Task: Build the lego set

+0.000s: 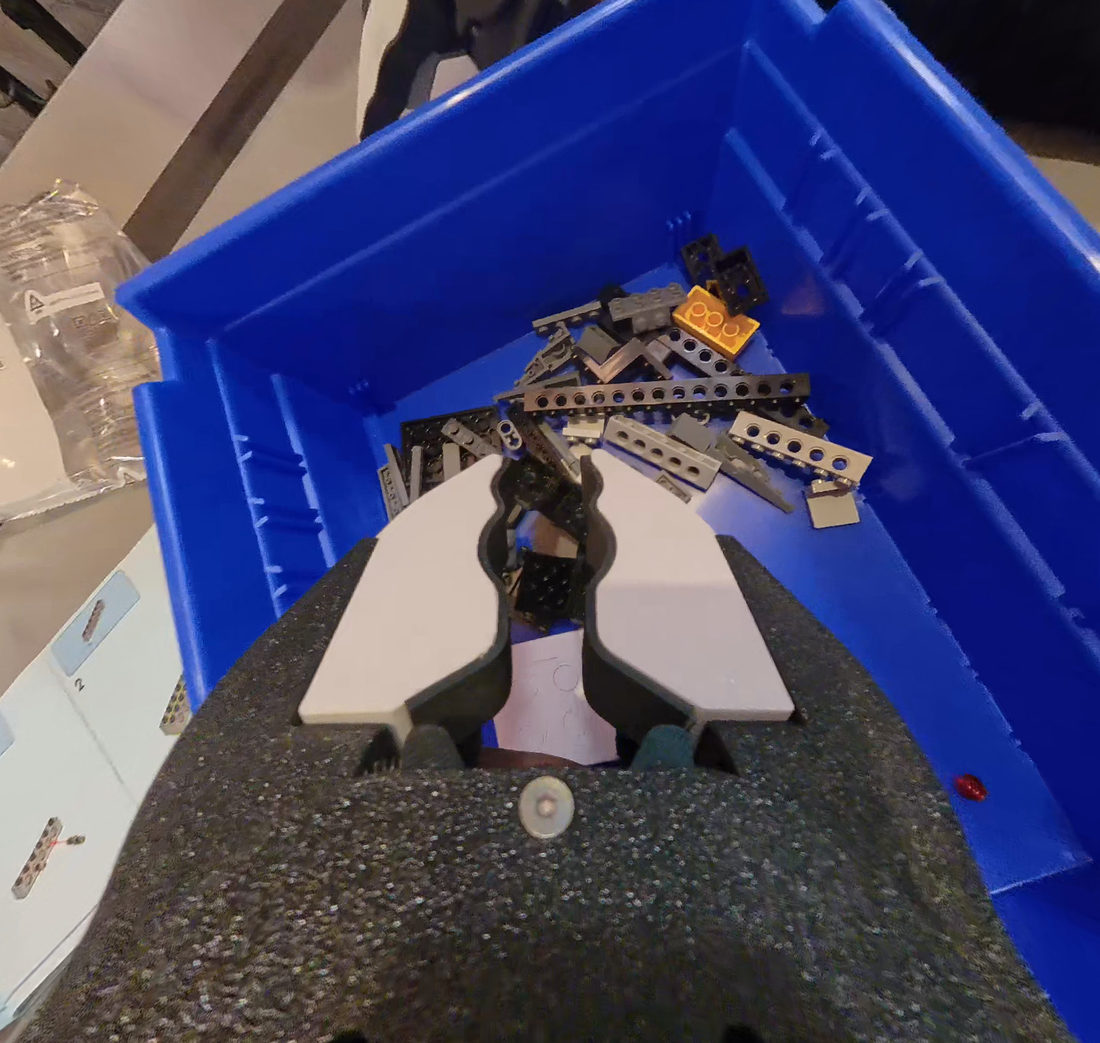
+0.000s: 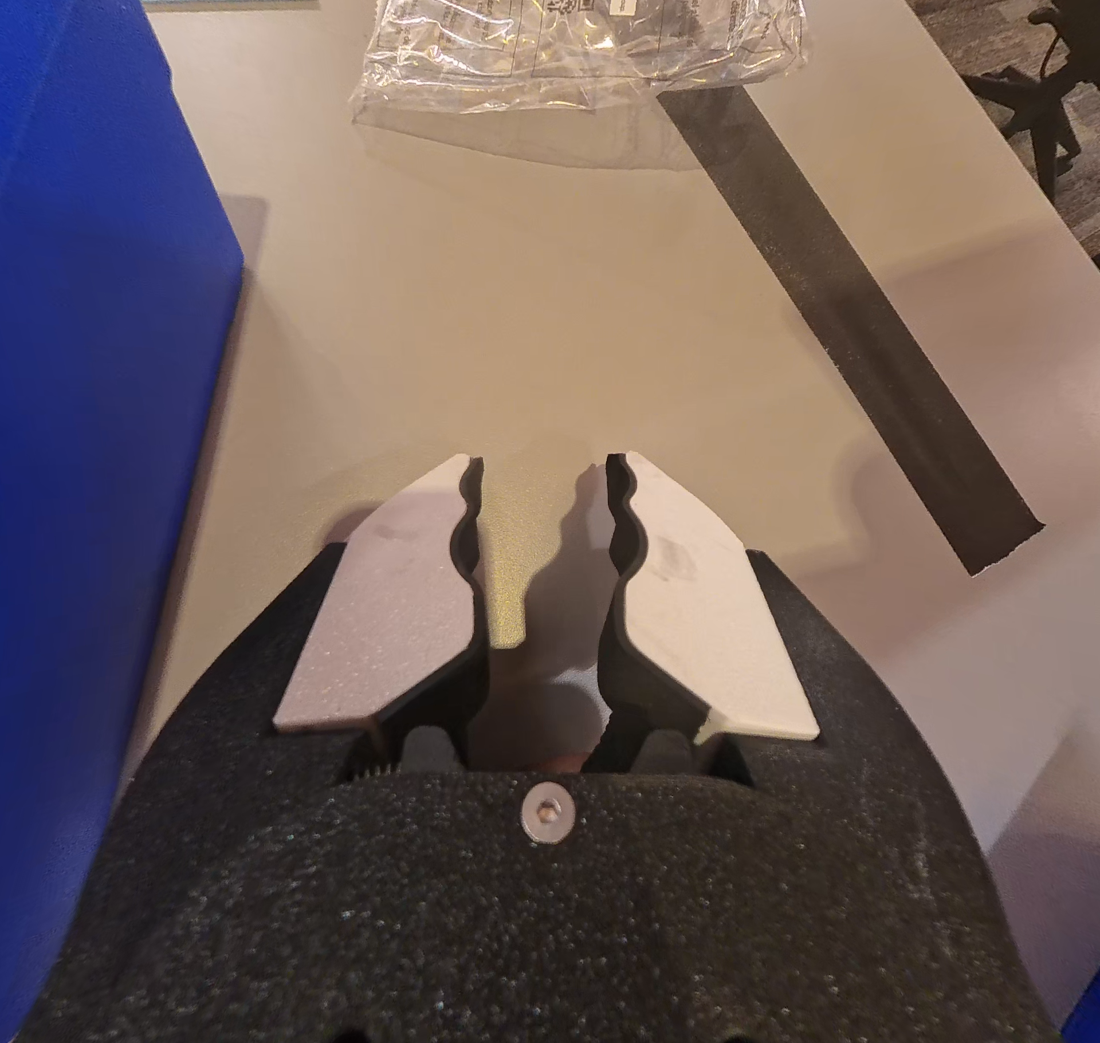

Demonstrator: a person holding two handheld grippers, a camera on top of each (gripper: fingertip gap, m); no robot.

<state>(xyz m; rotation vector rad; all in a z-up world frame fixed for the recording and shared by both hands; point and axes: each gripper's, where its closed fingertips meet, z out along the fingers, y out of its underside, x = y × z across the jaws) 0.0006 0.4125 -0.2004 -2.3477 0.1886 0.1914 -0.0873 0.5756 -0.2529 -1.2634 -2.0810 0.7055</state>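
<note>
Narrowed over the brick pile, the left gripper [image 1: 544, 464] has black plates [image 1: 544, 499] between its fingers; whether its pads press them I cannot tell. Bricks in the blue bin [image 1: 536, 139] look light, rigid and slick, best pinched across flat sides. Right gripper [image 2: 541, 464] gapes over bare bench [image 2: 536, 300].

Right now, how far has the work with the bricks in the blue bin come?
Done: loose bricks lie piled in the blue bin; a clear bag lies on the table. In hand: the left gripper reaches into the pile, a black plate between its jaws; a grip cannot be confirmed. The right gripper is open, holding nothing. Left: no brick shows outside the bin.
</note>
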